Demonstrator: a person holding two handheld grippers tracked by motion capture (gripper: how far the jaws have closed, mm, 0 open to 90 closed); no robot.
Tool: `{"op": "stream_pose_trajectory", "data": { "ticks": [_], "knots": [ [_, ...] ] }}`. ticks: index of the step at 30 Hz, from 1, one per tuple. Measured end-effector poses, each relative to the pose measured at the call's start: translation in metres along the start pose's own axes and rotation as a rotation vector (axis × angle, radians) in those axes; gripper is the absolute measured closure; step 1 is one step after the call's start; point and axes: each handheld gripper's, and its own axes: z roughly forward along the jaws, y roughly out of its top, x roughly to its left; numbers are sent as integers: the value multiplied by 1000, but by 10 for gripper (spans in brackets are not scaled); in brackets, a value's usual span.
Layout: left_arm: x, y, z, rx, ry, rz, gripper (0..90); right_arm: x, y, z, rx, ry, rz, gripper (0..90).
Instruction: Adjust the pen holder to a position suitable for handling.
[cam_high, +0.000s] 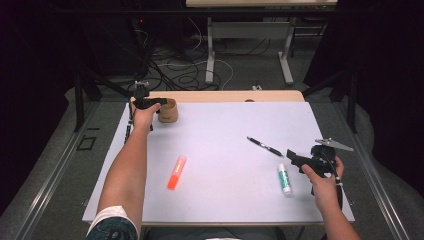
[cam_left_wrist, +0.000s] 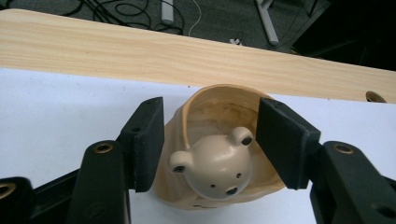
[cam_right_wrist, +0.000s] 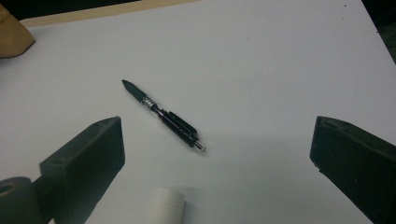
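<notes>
Left gripper view: my left gripper (cam_left_wrist: 210, 144) straddles the bear cup (cam_left_wrist: 219, 158), jaws apart, not yet pressing, set for a side grip | cup upright at the mat's far-left edge, mouth up, axis vertical | my right gripper (cam_right_wrist: 217, 154) idles wide open over the pen (cam_right_wrist: 163, 115).

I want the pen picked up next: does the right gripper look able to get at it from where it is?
Probably yes. The right gripper is open, and the black pen lies just ahead on bare table; only the glue stick lies nearby, beside the path rather than across it.
</notes>
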Motion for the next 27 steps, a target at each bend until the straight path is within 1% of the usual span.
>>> {"op": "stream_pose_trajectory", "data": {
  "ticks": [1,2,3,4,5,6,7,8,9,10,12,13,14,15,18,20,21,22,23,27],
  "knots": [
    [-1,-1,1,-2,-3,-6,427,0,0,1,-8,-2,4,28],
    [-1,-1,1,3,-2,0,430,-1,0,0,7,7,3,29],
    [-1,0,1,10,1,13,437,-1,0,0,5,4,4,30],
    [-2,-2,3,-2,-1,-1,445,-1,0,0,5,4,4,31],
    [-2,-2,4,-1,6,1,449,0,0,0,2,-1,5,31],
    [-2,-3,4,-3,17,12,461,0,0,1,-17,-1,8,31],
    [-2,-3,4,-10,21,5,478,0,0,0,-7,4,-2,31],
    [-1,-3,3,9,19,11,490,0,-1,2,-29,5,1,31],
    [-2,-4,3,-10,29,10,512,0,0,0,10,16,-1,32],
    [0,-5,3,-24,25,5,541,1,0,0,6,9,2,32],
    [2,-7,2,-33,16,0,548,1,0,1,11,13,-1,32],
    [1,-8,3,-49,18,-6,550,1,0,1,11,13,-6,32],
    [0,-8,2,-42,24,-5,553,0,-1,1,11,15,-14,32],
    [0,-8,3,-45,25,-7,554,1,0,1,21,12,-8,32],
    [-1,-8,2,-42,32,-15,556,2,-1,2,17,16,-6,32],
    [-2,-7,1,-27,43,-16,556,1,-1,2,12,22,-23,32],
    [-2,-6,0,-12,46,-23,556,2,-1,2,14,21,-18,32],
    [-3,-6,1,-21,55,-31,556,2,-1,2,17,19,-11,33],
    [-4,-5,0,-6,58,-40,557,2,-1,3,19,21,-15,34],
    [-6,-3,1,8,74,-56,557,2,-2,3,22,23,-13,35]
  ]
}}
